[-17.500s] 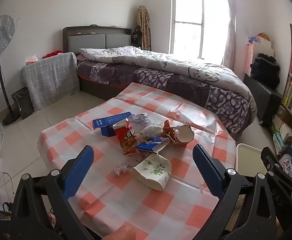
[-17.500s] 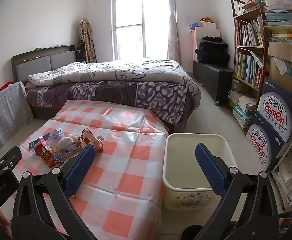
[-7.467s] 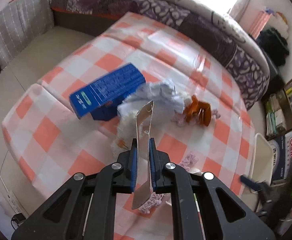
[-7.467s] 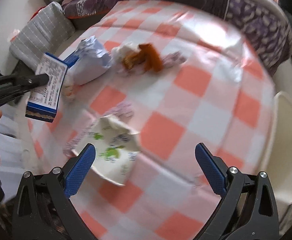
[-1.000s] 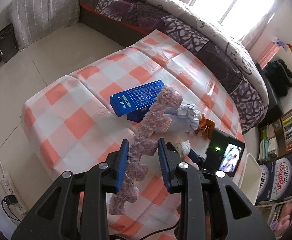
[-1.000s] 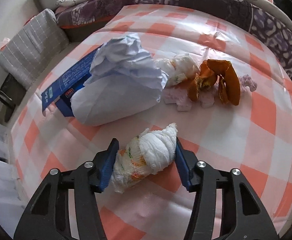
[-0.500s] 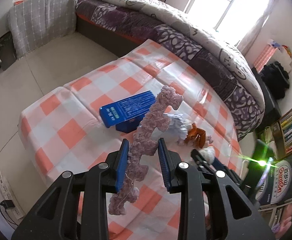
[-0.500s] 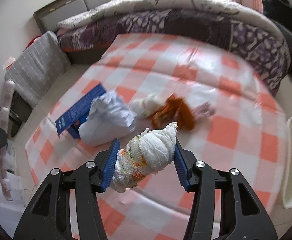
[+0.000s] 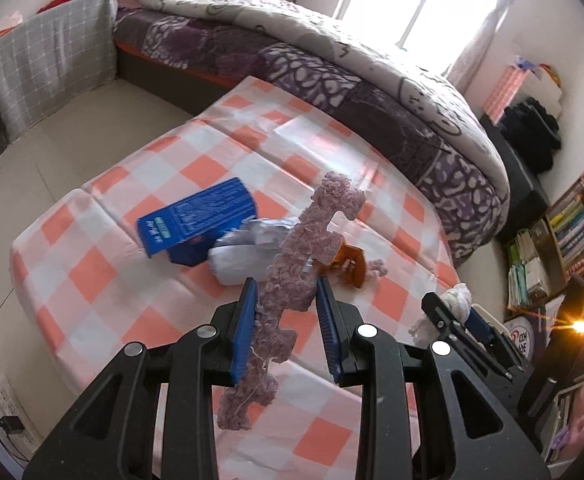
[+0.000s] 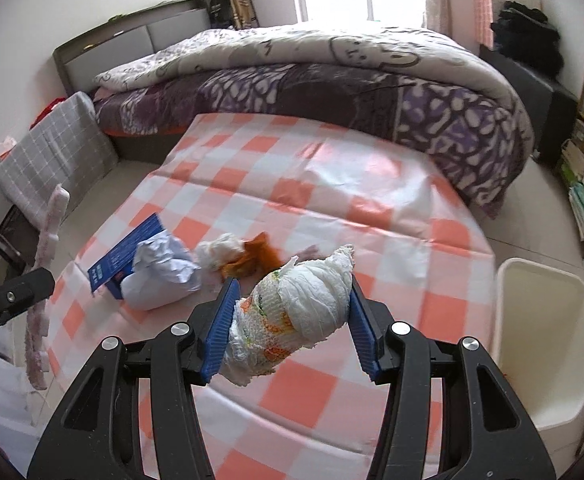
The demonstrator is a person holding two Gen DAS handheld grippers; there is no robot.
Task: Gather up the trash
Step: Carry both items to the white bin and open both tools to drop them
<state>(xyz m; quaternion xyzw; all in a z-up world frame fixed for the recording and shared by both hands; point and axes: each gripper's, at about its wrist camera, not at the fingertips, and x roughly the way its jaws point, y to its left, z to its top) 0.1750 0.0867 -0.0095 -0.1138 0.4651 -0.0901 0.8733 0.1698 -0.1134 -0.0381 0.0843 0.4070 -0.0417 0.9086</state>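
Note:
My left gripper [image 9: 286, 320] is shut on a long pink fluffy foam strip [image 9: 303, 252] and holds it above the checked table [image 9: 92, 276]. My right gripper [image 10: 290, 320] is shut on a crumpled white paper wad [image 10: 299, 296] with orange and green print, held above the table. On the table lie a blue box [image 9: 196, 220], a crumpled white bag [image 10: 160, 276], an orange peel [image 10: 256, 258] and a small white tissue [image 10: 218, 250]. The white trash bin [image 10: 539, 344] stands on the floor right of the table.
A bed with a purple patterned quilt [image 10: 331, 76] runs behind the table. A bookshelf [image 9: 571, 232] and cartons stand at the right. A grey checked cushion [image 9: 48, 68] leans at the left. A power strip [image 9: 0, 400] lies on the floor at the left.
Both grippers have risen and pulled back from the table with their loads. The right gripper has swung right, so the trash bin now shows at its right.

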